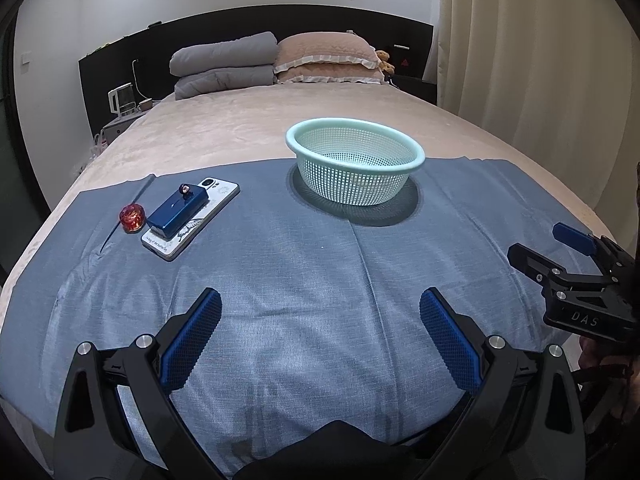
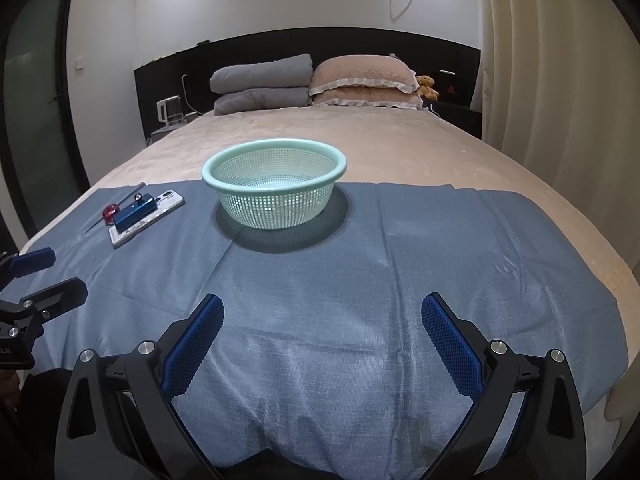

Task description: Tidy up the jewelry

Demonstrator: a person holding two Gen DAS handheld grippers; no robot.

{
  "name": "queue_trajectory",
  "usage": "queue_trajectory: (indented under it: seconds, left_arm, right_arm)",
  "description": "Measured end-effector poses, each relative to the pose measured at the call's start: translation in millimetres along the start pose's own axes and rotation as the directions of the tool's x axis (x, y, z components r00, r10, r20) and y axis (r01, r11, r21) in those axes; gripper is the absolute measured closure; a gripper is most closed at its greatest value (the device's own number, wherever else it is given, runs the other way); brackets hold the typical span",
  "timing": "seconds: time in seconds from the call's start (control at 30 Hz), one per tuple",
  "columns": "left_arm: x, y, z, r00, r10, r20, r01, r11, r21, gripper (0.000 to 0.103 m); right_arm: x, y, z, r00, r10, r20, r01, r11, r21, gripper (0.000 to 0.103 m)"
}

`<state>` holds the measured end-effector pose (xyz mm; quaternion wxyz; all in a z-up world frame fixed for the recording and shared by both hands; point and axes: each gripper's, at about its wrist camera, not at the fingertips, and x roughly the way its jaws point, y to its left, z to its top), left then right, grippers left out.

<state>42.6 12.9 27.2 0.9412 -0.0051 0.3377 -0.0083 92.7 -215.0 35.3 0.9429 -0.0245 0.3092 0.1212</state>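
The bed [image 2: 400, 148] fills both views, covered in a pale beige spread. At its head, against a black headboard [image 2: 280, 44], lie a folded grey quilt [image 2: 262, 84] and, to its right, two stacked pink pillows [image 2: 362, 80]. A cream curtain [image 2: 560, 80] hangs along the right side of the room.

A blue-grey cloth [image 2: 360, 280] is spread across the near end of the bed, creased in places, and carries everything of concern.

A pale green mesh basket [image 2: 274, 182] stands upright on the far part of the cloth, roughly central. I can see nothing in it from either camera.

My left tool [image 1: 320, 332] hangs above the near part of the cloth with its blue pads set wide apart and nothing between them. My right tool [image 2: 322, 336] hangs likewise, pads spread wide and holding nothing. In the left view the right tool appears at the right edge, and in the right view the left tool appears at the left edge; the two are well apart.

To the left of the basket, well clear of it, a white phone [image 1: 192, 220] lies flat on the cloth, back upward. A dark blue box [image 1: 176, 212] lies on top of the phone. A small ring [image 1: 185, 189] with a reddish stone sits on the far end of the box. A red faceted jewel [image 1: 132, 216] rests on the cloth, just beside the box on its left.
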Motion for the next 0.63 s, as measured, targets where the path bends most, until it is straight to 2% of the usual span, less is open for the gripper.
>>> queue_trajectory:
  seconds: [0.63]
  left_arm:
    - [2.9, 2.4, 0.9, 1.0, -0.006, -0.008, 0.006, 1.0, -0.014, 0.006]
  right_arm:
    - [2.1, 2.0, 0.0, 1.0, 0.008, -0.009, -0.008, 1.0, -0.011, 0.008]
